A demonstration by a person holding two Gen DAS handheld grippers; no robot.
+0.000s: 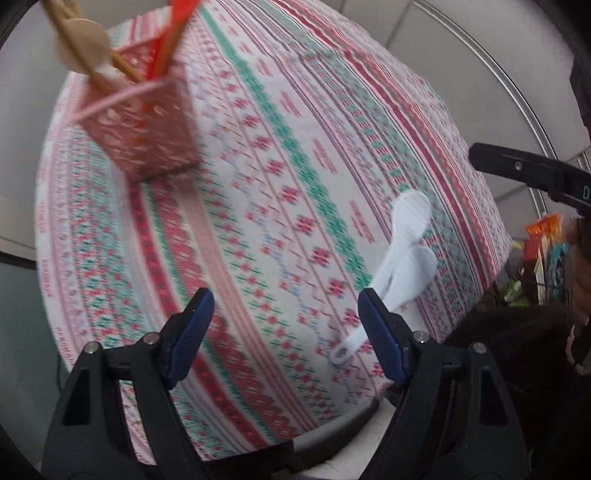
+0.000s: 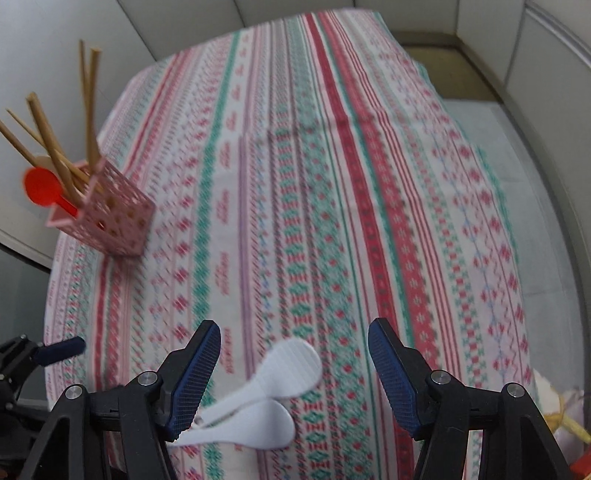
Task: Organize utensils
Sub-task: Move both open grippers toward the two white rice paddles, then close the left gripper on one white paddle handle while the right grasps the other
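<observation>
Spoons: two white spoons [image 2: 273, 391] lie crossed on our striped tablecloth [image 2: 332, 184].
Holder: pink holder [image 2: 114, 218] stands well apart.
Left gripper [image 1: 284, 336]: spread, empty.
Right gripper [image 2: 291, 369]: spread over spoons.

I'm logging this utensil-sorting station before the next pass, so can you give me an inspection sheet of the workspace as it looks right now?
Surface: table under a striped patterned tablecloth, lying flat.
Job's things: pink perforated holder near the far left corner, upright, holding wooden chopsticks, a red spoon and a beige spoon; two white rice paddles lie overlapped near the table's front edge.
Clutter: colourful packets off the table's side.
Grippers: left gripper jaws open, nothing between them; right gripper jaws open above the paddles, not gripping.
Cables: nothing seen.
Surroundings: pale wall panels; grey floor.
</observation>
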